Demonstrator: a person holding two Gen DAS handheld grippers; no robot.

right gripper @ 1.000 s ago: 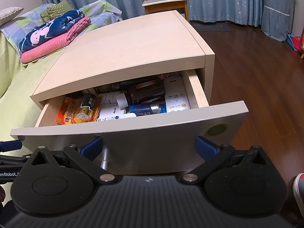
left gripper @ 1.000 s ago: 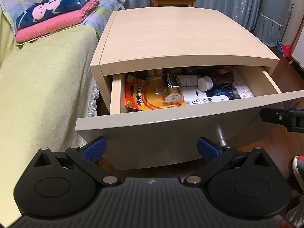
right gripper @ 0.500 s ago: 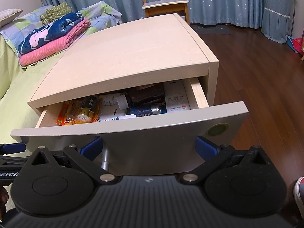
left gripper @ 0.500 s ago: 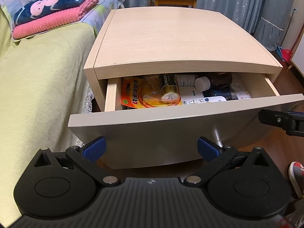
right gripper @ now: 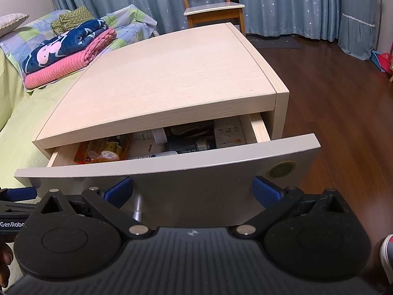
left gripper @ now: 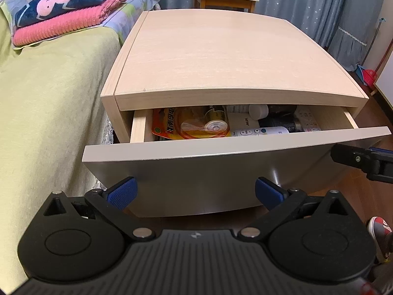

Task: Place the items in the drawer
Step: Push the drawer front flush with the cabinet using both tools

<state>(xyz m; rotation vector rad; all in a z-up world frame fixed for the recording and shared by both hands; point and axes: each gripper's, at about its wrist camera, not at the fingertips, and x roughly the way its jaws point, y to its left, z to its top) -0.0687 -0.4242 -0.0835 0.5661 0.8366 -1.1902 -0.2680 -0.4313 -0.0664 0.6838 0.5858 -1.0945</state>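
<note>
The drawer (left gripper: pixel 235 147) of the pale wood nightstand (left gripper: pixel 231 56) was partly open and full of things. At its left lay an orange battery pack (left gripper: pixel 172 125) with a big yellow battery (left gripper: pixel 216 123) on it. Beside that sat a white remote (left gripper: pixel 260 130), a white-capped bottle (left gripper: pixel 258 111), a dark can (left gripper: pixel 282 125) and a second remote with many buttons (right gripper: pixel 229 134) at the right end.

The back of the drawer was hidden under the nightstand top, so most things showed only in part. The labels were too small to read.

The left gripper (left gripper: pixel 195 191) was spread wide and held nothing, just in front of the drawer's face. The right gripper (right gripper: pixel 191 189) was also wide and empty, in front of the same face; its metal knob (right gripper: pixel 137 209) showed between the fingers.

Compared with a second ago, the drawer was pushed further in, and less of the things inside could be seen.
</note>
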